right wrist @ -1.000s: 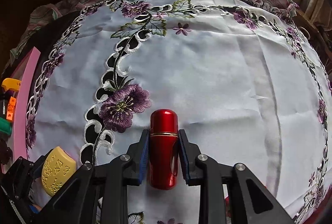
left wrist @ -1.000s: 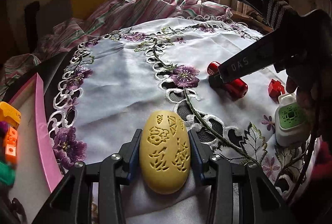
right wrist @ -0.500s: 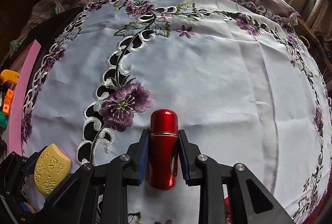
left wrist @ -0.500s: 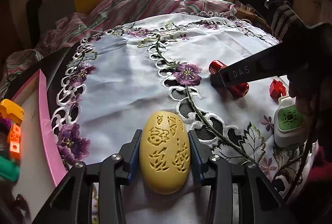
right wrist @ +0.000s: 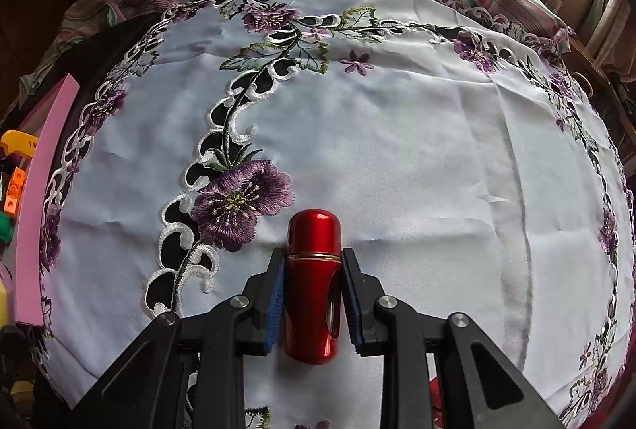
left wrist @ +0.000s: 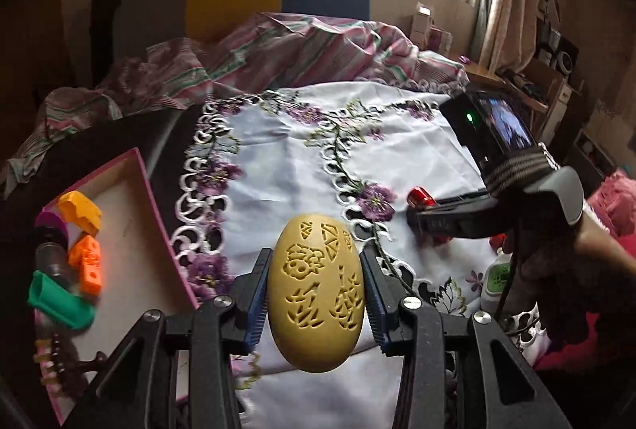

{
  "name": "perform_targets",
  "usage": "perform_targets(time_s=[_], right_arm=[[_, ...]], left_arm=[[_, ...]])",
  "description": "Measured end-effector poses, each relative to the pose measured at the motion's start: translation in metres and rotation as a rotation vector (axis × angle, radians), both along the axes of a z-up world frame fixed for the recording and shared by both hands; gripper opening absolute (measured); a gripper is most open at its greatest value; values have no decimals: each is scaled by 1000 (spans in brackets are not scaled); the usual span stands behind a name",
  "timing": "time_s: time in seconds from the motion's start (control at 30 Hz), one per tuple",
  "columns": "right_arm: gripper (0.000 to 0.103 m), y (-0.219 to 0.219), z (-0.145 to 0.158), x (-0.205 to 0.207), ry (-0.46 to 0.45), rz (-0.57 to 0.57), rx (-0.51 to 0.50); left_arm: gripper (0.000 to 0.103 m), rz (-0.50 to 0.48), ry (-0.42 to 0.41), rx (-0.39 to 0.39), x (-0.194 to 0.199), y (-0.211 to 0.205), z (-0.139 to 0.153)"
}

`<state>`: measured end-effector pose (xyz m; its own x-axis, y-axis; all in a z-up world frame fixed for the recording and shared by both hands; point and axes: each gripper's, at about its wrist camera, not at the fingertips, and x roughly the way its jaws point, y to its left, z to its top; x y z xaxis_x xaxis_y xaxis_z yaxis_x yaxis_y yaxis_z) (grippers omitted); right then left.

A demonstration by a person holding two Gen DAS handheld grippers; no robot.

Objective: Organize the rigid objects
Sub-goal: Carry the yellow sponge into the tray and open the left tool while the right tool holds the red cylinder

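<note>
My left gripper [left wrist: 316, 262] is shut on a yellow oval object with carved patterns [left wrist: 316, 290] and holds it lifted above the embroidered white tablecloth [left wrist: 286, 167]. My right gripper [right wrist: 313, 262] is shut on a glossy red capsule-shaped object [right wrist: 314, 282] just above the cloth; that gripper and the capsule's tip [left wrist: 420, 195] also show at the right of the left wrist view. A pink-rimmed tray [left wrist: 155, 214] lies to the left, also seen in the right wrist view [right wrist: 39, 190].
The tray holds an orange piece [left wrist: 79, 216], an orange block [left wrist: 88, 264], a green piece [left wrist: 59, 302] and a dark cylinder [left wrist: 49, 254]. A white and green device [left wrist: 495, 280] and a small red item [left wrist: 497, 241] lie at the right. Striped bedding [left wrist: 278, 51] lies behind.
My left gripper has lifted the yellow oval object and swung left, bringing the pink tray more into view. My right gripper has risen slightly with the red capsule.
</note>
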<state>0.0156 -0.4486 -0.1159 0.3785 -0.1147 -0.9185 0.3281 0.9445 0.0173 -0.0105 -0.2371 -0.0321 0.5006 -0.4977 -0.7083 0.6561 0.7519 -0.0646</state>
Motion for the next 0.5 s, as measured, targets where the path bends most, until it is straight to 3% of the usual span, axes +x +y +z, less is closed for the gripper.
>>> perform_targets(time_s=[0.5], right_arm=[[26,1,1,0,2,9,-19]], left_arm=[[43,227,97,-40,39,84,-3]])
